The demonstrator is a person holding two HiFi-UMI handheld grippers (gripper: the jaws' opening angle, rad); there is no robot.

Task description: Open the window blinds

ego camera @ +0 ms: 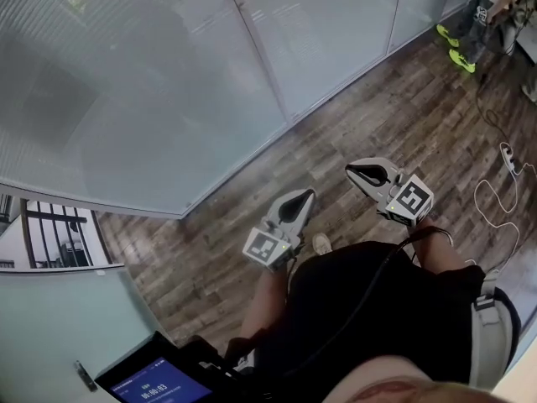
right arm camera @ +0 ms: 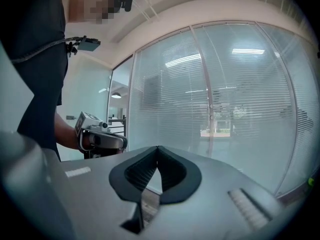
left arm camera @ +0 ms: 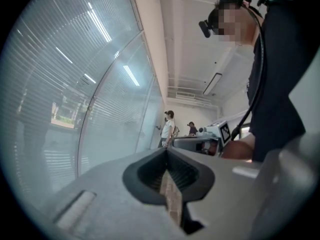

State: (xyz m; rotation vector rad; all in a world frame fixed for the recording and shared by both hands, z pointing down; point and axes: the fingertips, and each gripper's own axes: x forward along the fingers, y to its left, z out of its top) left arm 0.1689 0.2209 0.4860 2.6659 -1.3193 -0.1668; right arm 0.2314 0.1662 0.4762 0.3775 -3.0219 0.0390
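Left gripper (ego camera: 307,195) jaws pressed together, empty. Right gripper (ego camera: 352,172) same, nothing held. Window blinds (ego camera: 109,65) lowered behind glass wall (ego camera: 336,32) — both grippers on near side, well apart from it.

An office: glass partition walls (ego camera: 336,23) with blinds (right arm camera: 170,99), wood-plank floor (ego camera: 403,116), ceiling strip lights (left arm camera: 214,83).
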